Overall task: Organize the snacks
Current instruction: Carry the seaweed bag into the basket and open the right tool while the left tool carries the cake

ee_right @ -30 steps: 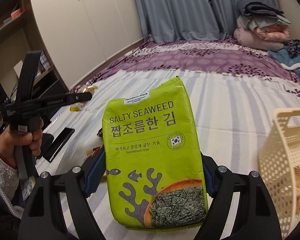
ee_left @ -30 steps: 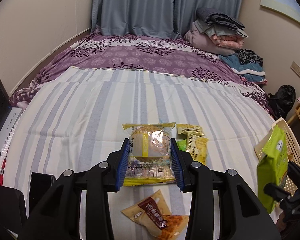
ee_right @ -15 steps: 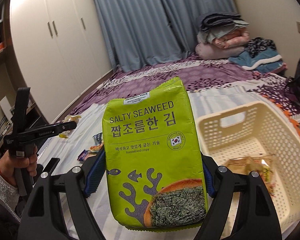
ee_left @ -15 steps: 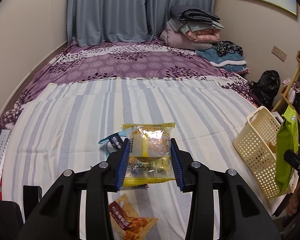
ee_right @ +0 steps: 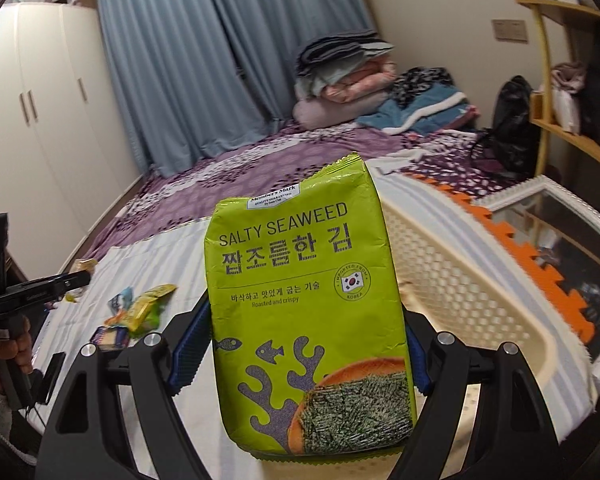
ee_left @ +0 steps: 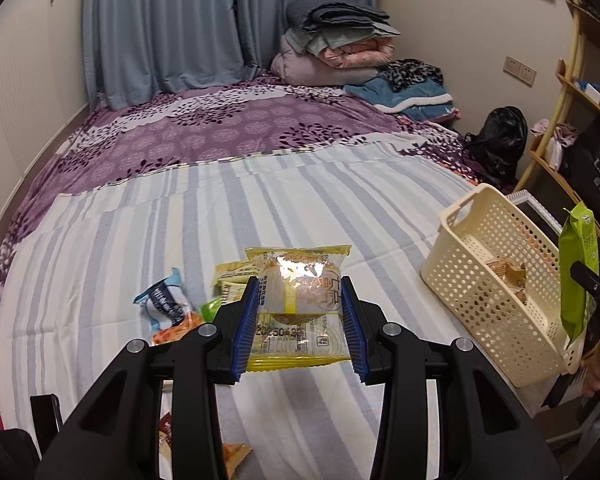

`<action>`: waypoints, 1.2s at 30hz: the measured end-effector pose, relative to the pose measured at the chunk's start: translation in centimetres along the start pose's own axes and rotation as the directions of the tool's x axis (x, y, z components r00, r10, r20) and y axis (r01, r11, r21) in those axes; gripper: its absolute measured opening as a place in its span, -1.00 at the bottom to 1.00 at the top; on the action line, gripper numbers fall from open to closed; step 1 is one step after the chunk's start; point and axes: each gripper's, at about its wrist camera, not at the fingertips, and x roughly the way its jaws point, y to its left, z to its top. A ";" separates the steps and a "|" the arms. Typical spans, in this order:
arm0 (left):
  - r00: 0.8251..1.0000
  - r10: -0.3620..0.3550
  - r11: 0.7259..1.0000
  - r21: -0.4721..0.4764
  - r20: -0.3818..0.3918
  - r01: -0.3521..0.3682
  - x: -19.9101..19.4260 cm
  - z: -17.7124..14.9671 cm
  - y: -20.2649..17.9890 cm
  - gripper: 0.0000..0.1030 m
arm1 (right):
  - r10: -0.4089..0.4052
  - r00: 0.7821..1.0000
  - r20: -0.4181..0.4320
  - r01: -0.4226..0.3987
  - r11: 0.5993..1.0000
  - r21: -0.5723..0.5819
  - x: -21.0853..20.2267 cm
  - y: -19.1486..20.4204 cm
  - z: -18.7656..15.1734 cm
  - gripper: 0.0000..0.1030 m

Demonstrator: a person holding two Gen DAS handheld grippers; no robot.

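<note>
My left gripper (ee_left: 300, 322) is shut on a clear yellow-edged pastry packet (ee_left: 298, 304), held above the striped bedsheet. My right gripper (ee_right: 296, 354) is shut on an upright green salty seaweed bag (ee_right: 304, 296), which hides much of the view. Behind the bag lies the cream perforated basket (ee_right: 480, 300). In the left wrist view that basket (ee_left: 496, 288) stands at the right with a brown snack pack (ee_left: 506, 274) inside, and the seaweed bag (ee_left: 578, 272) hangs over its far side. Loose snack packets (ee_left: 172, 304) lie on the sheet left of my left gripper.
A small heap of packets (ee_right: 136, 312) lies on the bed at the left, by the other gripper's handle and a hand (ee_right: 12, 348). A white-framed glass table (ee_right: 560, 248) and wooden shelves (ee_left: 572, 120) stand right of the bed. Folded bedding (ee_left: 332, 52) is piled at the far end.
Both grippers have swung rightward with their packets held. The basket has come into view of both cameras, and the seaweed bag now stands right in front of it.
</note>
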 end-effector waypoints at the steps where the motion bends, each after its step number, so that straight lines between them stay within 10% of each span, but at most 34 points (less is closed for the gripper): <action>1: 1.000 -0.006 1.000 0.007 -0.002 0.006 0.1 0.1 -0.5 -0.22 | -0.015 1.000 -0.002 0.015 1.000 0.008 0.1 -0.7 0.0 0.53; 20: 0.993 -0.114 0.981 0.153 -0.037 0.118 0.7 0.6 -8.7 -0.22 | -0.079 0.996 0.028 0.075 0.989 0.126 -1.3 -4.6 -1.5 0.65; 36: 0.941 -0.315 0.893 0.296 -0.125 0.338 1.9 -0.6 -20.4 -0.22 | -0.119 0.991 0.060 0.105 0.976 0.189 -3.1 -7.3 -2.6 0.65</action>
